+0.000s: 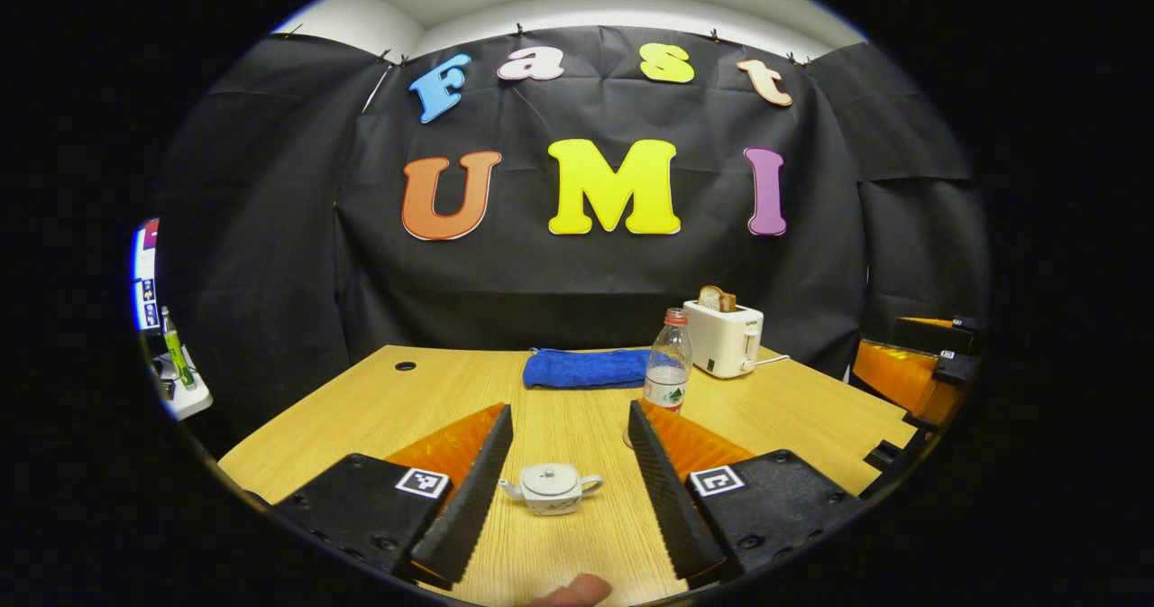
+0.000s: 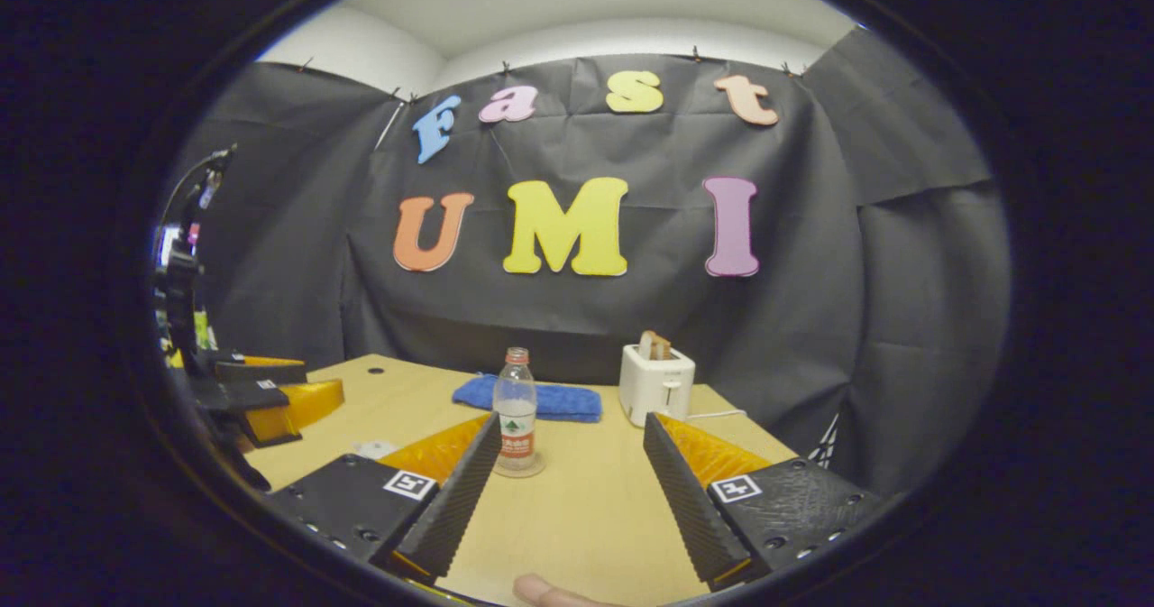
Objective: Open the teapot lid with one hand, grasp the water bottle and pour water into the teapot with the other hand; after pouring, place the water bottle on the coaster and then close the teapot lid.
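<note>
Left gripper hovers above wooden table, jaws wide apart, gripping nothing; small white teapot sits on table between its fingers, lid on, spout pointing right; water bottle stands upright beyond, cap on, just left of white toaster; blue cloth lies behind. Right gripper also spread open, empty; water bottle stands just past its left finger, seemingly on round coaster, edge hard to make out; fingertip at bottom edge.
</note>
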Motion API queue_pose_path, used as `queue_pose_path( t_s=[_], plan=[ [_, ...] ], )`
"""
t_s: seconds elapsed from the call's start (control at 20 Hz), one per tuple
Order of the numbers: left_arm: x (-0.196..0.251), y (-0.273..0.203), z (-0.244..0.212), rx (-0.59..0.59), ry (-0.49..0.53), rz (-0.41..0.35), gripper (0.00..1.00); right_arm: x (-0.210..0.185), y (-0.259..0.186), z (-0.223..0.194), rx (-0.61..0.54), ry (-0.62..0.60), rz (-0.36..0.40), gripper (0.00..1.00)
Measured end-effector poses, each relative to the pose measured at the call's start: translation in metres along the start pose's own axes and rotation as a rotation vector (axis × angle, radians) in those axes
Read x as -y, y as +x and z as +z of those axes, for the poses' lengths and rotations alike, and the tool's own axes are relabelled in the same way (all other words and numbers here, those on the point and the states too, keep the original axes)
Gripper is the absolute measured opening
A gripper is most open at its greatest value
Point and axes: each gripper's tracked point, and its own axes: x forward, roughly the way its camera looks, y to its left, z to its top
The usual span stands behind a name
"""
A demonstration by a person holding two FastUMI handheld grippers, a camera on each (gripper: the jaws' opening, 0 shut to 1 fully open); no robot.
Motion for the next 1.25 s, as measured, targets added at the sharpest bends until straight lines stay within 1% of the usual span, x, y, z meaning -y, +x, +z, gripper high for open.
queue_pose_path(
  t_s=[0.05, 0.1, 0.15, 0.2, 0.25, 0.35, 0.4, 0.45, 0.5, 0.55, 0.6, 0.7, 0.8, 0.85, 0.9, 1.0, 1.05, 1.1, 1.15, 1.25],
  plan=[
    [-0.001, -0.002, 0.0, -0.003, -0.004, 0.011, 0.93, 0.004, 0.0, 0.001, 0.0, 0.003, -0.003, 0.95],
    [0.0, -0.004, 0.001, -0.002, -0.015, 0.016, 0.99, 0.01, 0.0, 0.001, 0.004, -0.005, -0.02, 0.92],
    [0.002, -0.006, 0.003, -0.003, -0.024, 0.009, 1.0, 0.017, 0.001, 0.003, 0.011, -0.025, -0.049, 0.95],
    [0.005, -0.007, 0.002, -0.004, -0.03, -0.002, 1.0, 0.023, 0.002, 0.002, 0.015, -0.046, -0.076, 0.95],
    [0.007, -0.009, 0.003, -0.005, -0.035, -0.01, 1.0, 0.024, 0.004, 0.001, 0.013, -0.061, -0.085, 0.95],
    [0.005, -0.011, 0.005, -0.004, -0.03, -0.013, 1.0, 0.02, 0.007, -0.004, -0.002, -0.064, -0.075, 0.95],
    [0.003, -0.012, 0.006, -0.003, -0.026, -0.009, 1.0, 0.021, 0.01, -0.008, -0.013, -0.058, -0.073, 0.98],
    [0.0, -0.012, 0.005, -0.002, -0.023, -0.005, 1.0, 0.022, 0.013, -0.011, -0.023, -0.05, -0.073, 0.95],
    [0.0, -0.011, 0.005, -0.004, -0.021, -0.007, 1.0, 0.022, 0.016, -0.014, -0.033, -0.049, -0.075, 0.95],
    [-0.001, -0.009, 0.004, -0.008, -0.019, -0.009, 1.0, 0.023, 0.019, -0.017, -0.041, -0.054, -0.079, 0.98],
    [-0.003, -0.007, 0.001, -0.014, -0.019, -0.008, 1.0, 0.024, 0.02, -0.018, -0.045, -0.058, -0.084, 0.95],
    [-0.01, -0.006, -0.003, -0.032, -0.028, 0.008, 1.0, 0.024, 0.021, -0.019, -0.047, -0.06, -0.087, 0.95],
    [-0.011, -0.005, -0.004, -0.036, -0.037, 0.008, 1.0, 0.02, 0.019, -0.018, -0.04, -0.062, -0.074, 0.95],
    [-0.013, -0.006, -0.004, -0.037, -0.036, 0.009, 1.0, 0.019, 0.019, -0.017, -0.036, -0.065, -0.071, 0.98],
    [-0.016, -0.006, -0.004, -0.034, -0.034, 0.018, 1.0, 0.018, 0.019, -0.019, -0.039, -0.071, -0.067, 0.95],
    [-0.019, -0.007, -0.002, -0.024, -0.031, 0.026, 1.0, 0.019, 0.018, -0.017, -0.036, -0.078, -0.069, 0.95],
    [-0.019, -0.007, -0.001, -0.022, -0.029, 0.024, 1.0, 0.019, 0.018, -0.016, -0.033, -0.077, -0.069, 0.98],
    [-0.017, -0.007, -0.002, -0.025, -0.024, 0.02, 1.0, 0.017, 0.017, -0.017, -0.032, -0.077, -0.066, 0.95],
    [-0.016, -0.008, -0.002, -0.024, -0.018, 0.017, 1.0, 0.016, 0.018, -0.018, -0.035, -0.082, -0.063, 0.98],
    [-0.013, -0.007, 0.001, -0.009, -0.001, 0.008, 1.0, 0.016, 0.018, -0.02, -0.038, -0.093, -0.065, 0.98]
  ],
)
